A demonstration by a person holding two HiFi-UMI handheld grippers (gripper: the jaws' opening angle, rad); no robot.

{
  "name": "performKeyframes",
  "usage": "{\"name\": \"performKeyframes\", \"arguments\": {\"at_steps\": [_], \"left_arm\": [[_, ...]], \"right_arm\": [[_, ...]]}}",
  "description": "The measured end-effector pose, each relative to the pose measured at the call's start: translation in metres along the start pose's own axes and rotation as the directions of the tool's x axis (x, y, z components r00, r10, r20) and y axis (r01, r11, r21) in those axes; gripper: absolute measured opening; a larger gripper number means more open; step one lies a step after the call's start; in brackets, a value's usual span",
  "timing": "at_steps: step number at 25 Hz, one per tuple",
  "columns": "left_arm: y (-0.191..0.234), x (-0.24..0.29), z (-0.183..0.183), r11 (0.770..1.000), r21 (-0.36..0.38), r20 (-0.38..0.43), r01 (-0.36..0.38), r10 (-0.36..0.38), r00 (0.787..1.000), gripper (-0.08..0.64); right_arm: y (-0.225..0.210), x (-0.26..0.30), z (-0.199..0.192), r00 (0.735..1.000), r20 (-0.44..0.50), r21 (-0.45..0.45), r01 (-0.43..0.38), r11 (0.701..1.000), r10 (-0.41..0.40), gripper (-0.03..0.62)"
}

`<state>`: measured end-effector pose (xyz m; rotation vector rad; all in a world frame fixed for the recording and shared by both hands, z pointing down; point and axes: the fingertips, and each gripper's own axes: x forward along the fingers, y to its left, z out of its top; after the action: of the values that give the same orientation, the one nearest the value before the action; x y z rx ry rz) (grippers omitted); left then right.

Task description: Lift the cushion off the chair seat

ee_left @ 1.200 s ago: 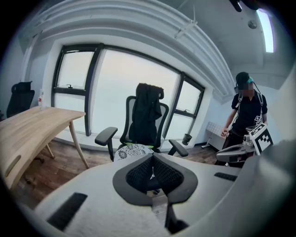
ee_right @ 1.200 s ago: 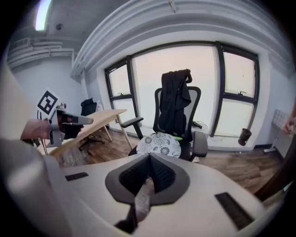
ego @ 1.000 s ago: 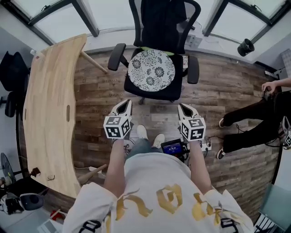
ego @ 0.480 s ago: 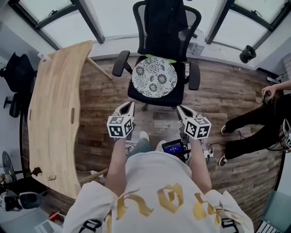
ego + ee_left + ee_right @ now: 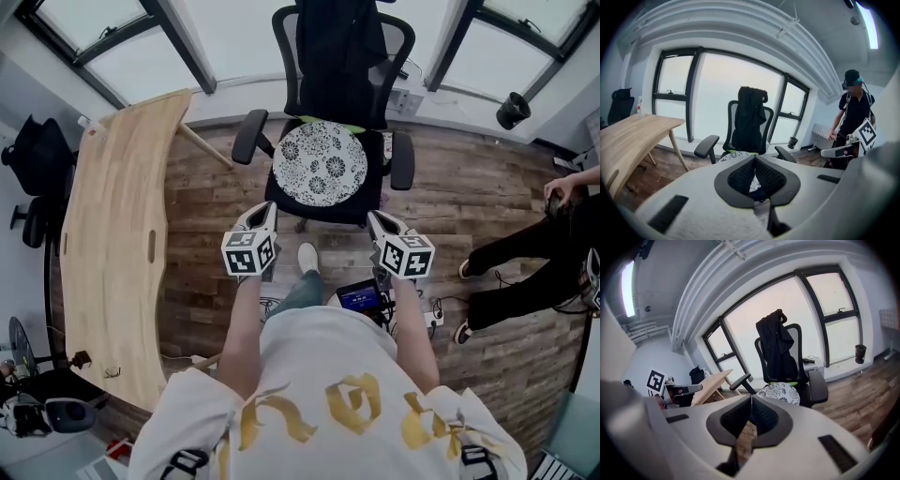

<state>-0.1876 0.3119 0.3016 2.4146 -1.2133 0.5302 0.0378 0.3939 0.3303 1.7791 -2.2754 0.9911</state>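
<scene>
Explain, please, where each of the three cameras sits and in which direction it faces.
Head view: on the person's head, facing steeply down at the office chair; the torso, both arms, left gripper and right gripper show.
Left gripper view: on the left gripper, looking along its shut jaws toward the chair; those jaws fill the foreground.
Right gripper view: on the right gripper, likewise facing the chair past shut jaws.
Shared: all three show the patterned cushion on the seat.

A long wood desk (image 5: 112, 234) stands off to the left of the left tongs (image 5: 265, 210). A black coat (image 5: 339, 47) hangs up ahead of both tongs, with big windows (image 5: 234, 42) behind it. A person's legs (image 5: 548, 239) stretch out well to the right of the right tongs (image 5: 374, 217).
</scene>
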Motion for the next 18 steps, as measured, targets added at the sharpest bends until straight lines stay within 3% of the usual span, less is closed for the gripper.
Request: {"name": "performKeyframes", "arguments": {"at_steps": [5, 12, 18], "left_arm": [[0.02, 0.037, 0.007, 1.0, -0.008, -0.015, -0.004, 0.004, 1.0, 0.009], [0.053, 0.112, 0.03, 0.999, 0.001, -0.054, 0.045, -0.045, 0.998, 0.009], [0.096, 0.167, 0.04, 1.0, -0.005, -0.139, -0.005, 0.004, 0.99, 0.011]], "right_arm": [[-0.023, 0.029, 0.012, 0.999, -0.016, 0.062, 0.036, 0.997, -0.035, 0.012], [-0.059, 0.092, 0.037, 0.993, -0.079, 0.087, 0.094, 0.992, -0.087, 0.012], [-0.074, 0.146, 0.066, 0.989, -0.097, 0.126, 0.121, 0.985, -0.109, 0.012]]}}
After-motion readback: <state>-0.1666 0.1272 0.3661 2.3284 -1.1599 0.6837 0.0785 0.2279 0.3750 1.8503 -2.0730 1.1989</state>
